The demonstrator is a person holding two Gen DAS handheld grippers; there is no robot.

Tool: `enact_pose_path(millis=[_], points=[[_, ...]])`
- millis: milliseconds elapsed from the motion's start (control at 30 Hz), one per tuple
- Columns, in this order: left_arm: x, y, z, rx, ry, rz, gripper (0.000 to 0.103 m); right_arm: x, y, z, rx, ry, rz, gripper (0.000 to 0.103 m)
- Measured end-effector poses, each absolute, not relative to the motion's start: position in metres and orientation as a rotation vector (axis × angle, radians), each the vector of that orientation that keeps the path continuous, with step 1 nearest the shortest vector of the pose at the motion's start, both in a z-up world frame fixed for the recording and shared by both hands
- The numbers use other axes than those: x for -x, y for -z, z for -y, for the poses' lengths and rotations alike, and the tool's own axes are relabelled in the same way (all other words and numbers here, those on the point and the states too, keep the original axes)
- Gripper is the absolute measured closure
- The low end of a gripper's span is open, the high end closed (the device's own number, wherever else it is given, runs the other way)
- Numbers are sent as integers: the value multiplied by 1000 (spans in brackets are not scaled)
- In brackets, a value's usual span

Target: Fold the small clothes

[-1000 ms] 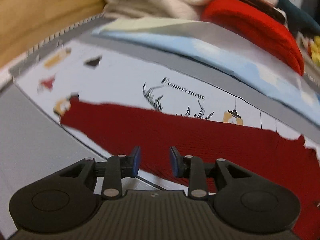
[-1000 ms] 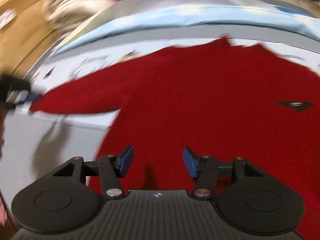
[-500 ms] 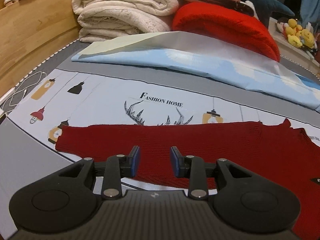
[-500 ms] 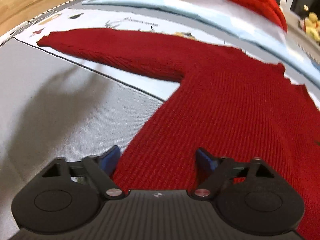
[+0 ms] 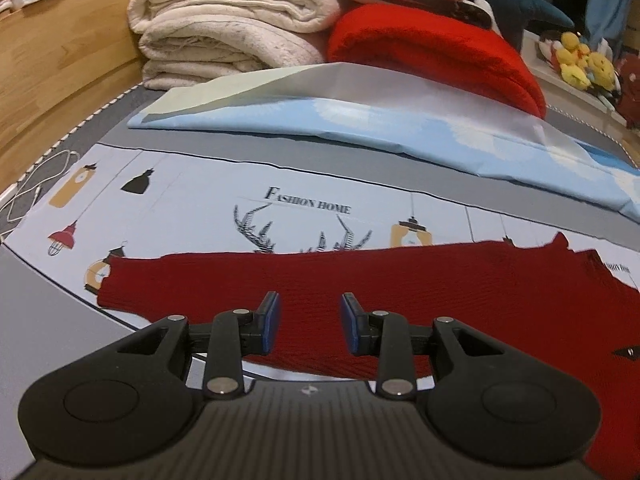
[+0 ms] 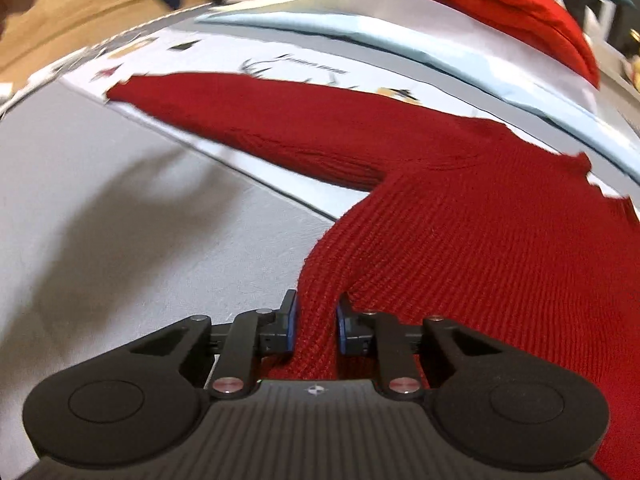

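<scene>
A dark red knit sweater lies spread on the printed bed sheet, one sleeve stretched out to the left. My left gripper is open and empty, hovering just above the sleeve. In the right wrist view my right gripper is shut on a pinched-up fold of the sweater at its lower side edge, below the armpit, lifting it a little.
Folded cream blankets, a bright red blanket and a light blue pillowcase lie at the head of the bed. A wooden side board and a white cable are at left. Plush toys sit far right.
My right gripper went from open over the sweater's side edge to shut on it, bunching the fabric up. My left gripper steadied low over the sleeve and stayed open.
</scene>
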State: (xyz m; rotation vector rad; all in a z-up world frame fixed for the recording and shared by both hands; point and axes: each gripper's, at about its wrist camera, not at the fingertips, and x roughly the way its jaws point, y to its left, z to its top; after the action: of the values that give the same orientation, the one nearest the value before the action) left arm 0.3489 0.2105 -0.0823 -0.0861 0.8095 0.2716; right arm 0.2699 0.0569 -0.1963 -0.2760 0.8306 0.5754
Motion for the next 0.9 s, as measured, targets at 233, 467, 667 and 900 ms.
enact_pose_path(millis=[233,467,667,900], points=[[-354,89,-186,103,-225,-821,67,-273,184,-23,163,-521,-869,74],[-359,101,-152,58,-175,-839,67,-266,143,15,159,-553,-761,60],[-358,111,-125,-1,-133,-847,66,-298,111,145,77,-283,-630,56],[-365,117,-109,6,-119,-858,66,-333,121,359,-139,169,-651,56]])
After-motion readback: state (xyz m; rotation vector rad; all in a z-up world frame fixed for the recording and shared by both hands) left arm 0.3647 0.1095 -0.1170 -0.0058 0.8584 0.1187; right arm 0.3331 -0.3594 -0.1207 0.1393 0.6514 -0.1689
